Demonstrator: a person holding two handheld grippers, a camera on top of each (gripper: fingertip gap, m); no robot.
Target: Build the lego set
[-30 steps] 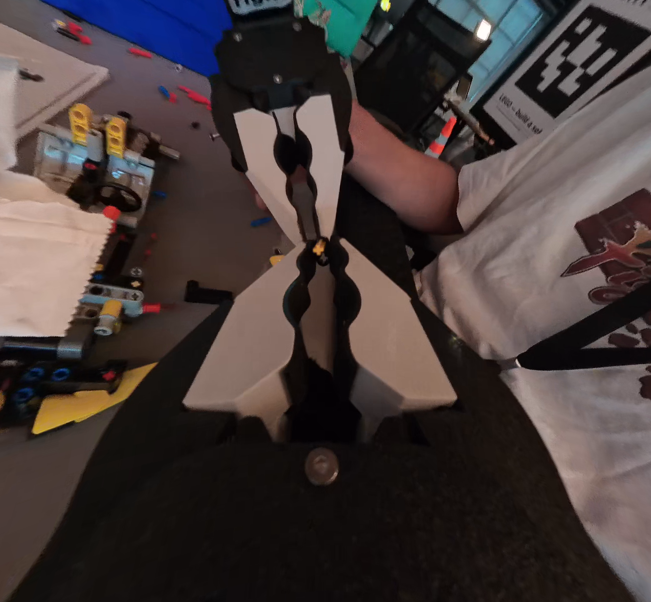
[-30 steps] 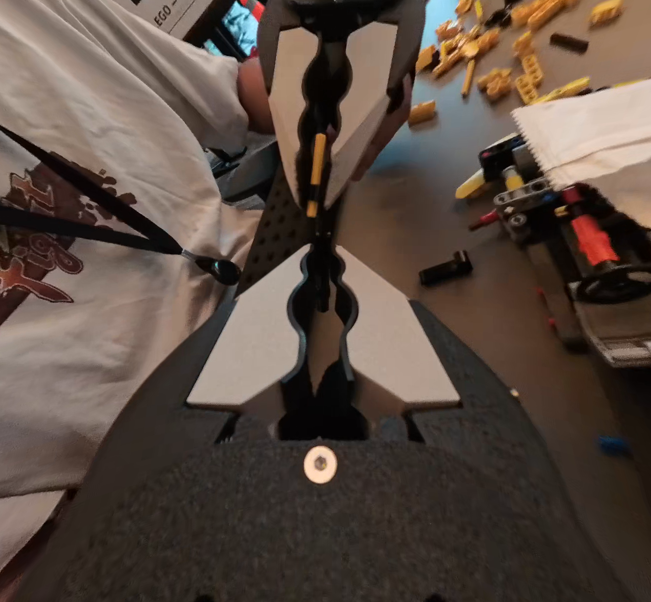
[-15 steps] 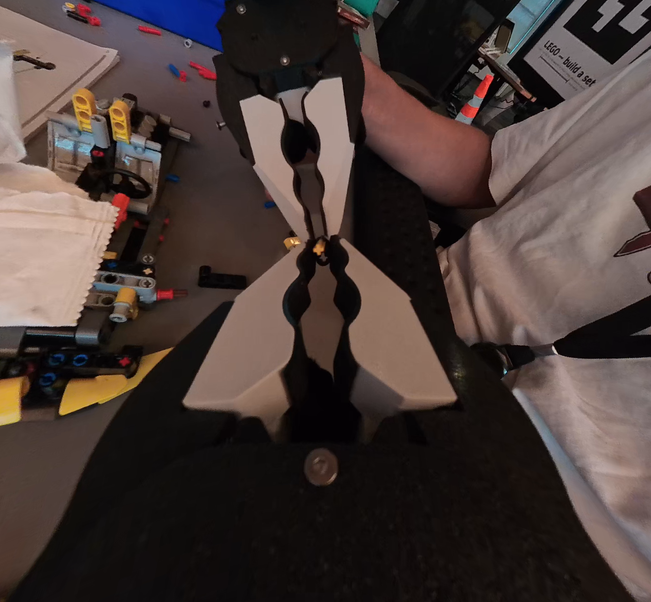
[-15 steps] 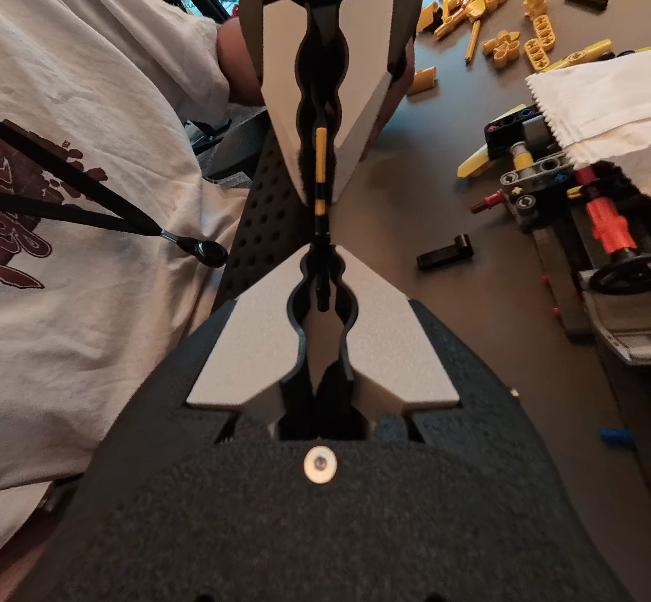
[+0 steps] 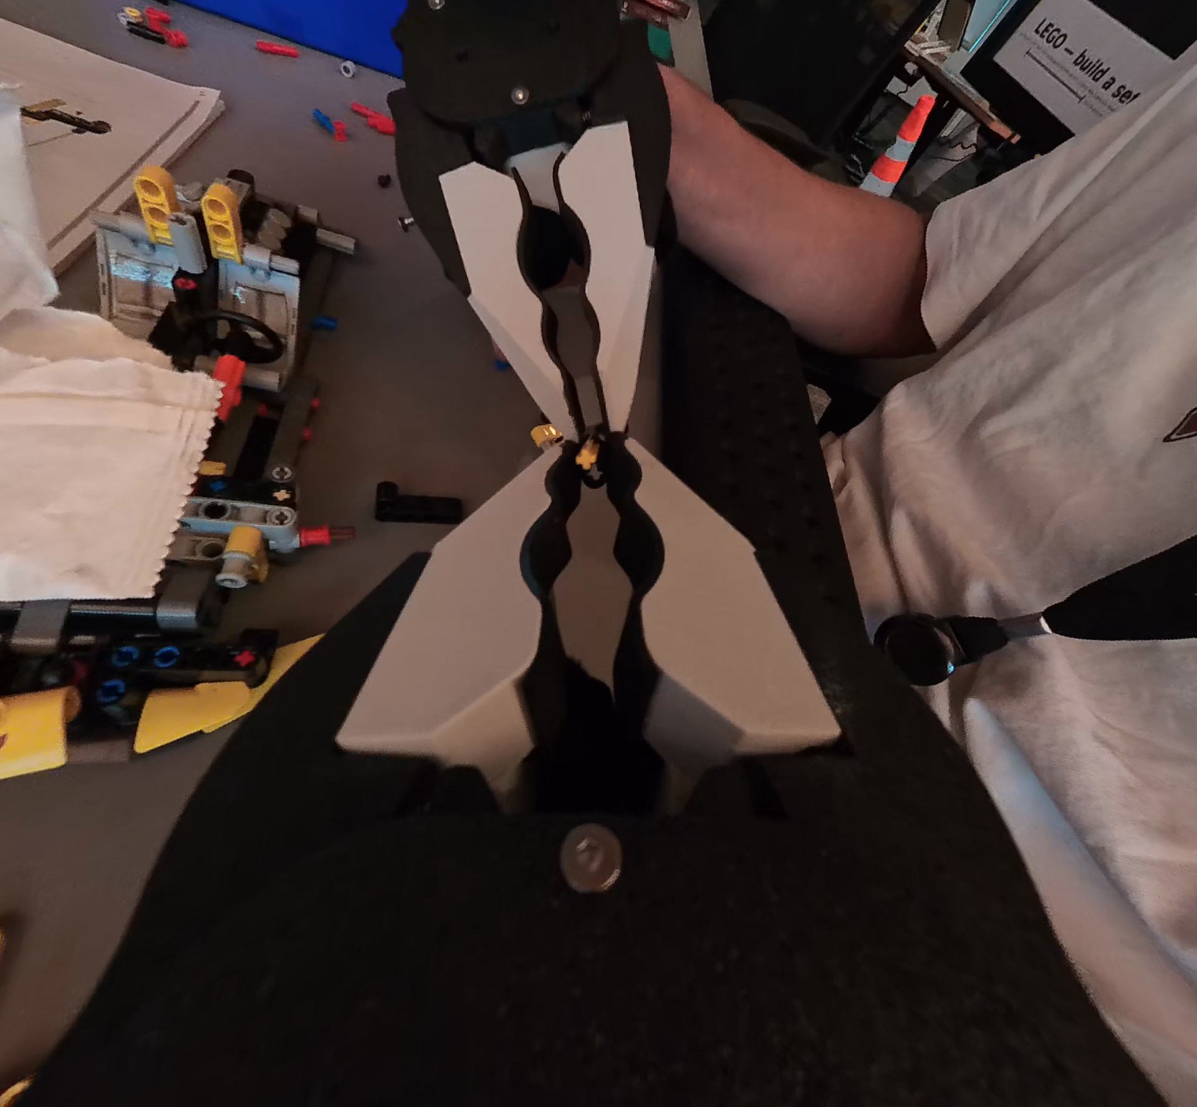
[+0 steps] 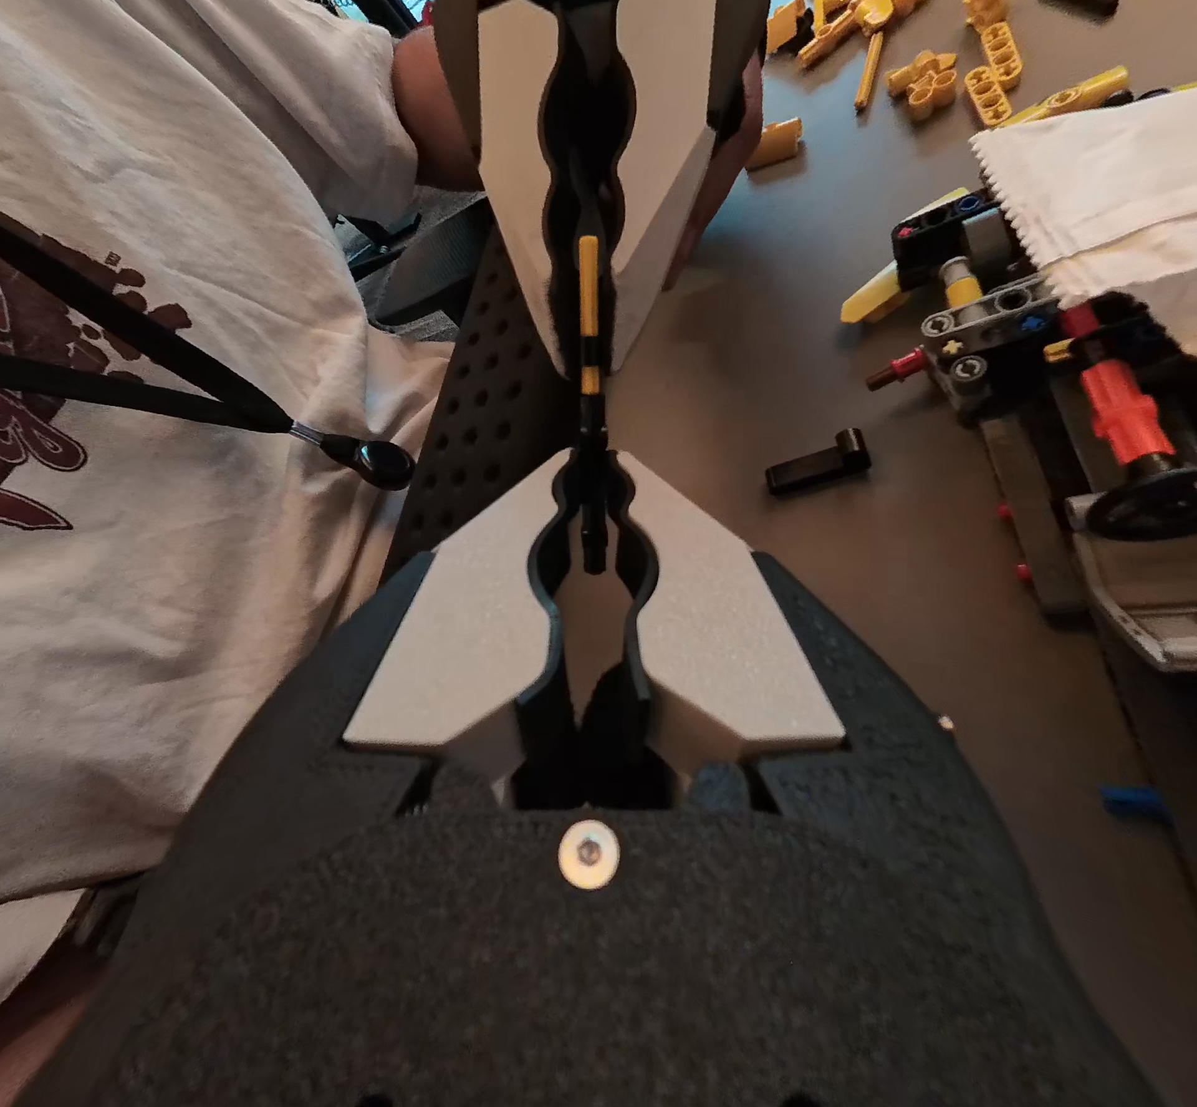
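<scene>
Bare grey tabletop (image 6: 745,363) is lying open just beside the small black L-shaped lego piece (image 6: 817,470). Beyond that piece, the half-built grey, black and red lego vehicle (image 6: 1036,376) under a white serrated-edged paper bag (image 6: 1101,194) is blocking passage. Farther off, scattered yellow lego pieces (image 6: 920,39) are crowding the surface.

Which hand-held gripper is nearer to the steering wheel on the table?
Neither clearly. The left hand-held gripper and right hand-held gripper meet tip to tip at the yellow axle, so both are about equally far from the steering wheel.
</scene>
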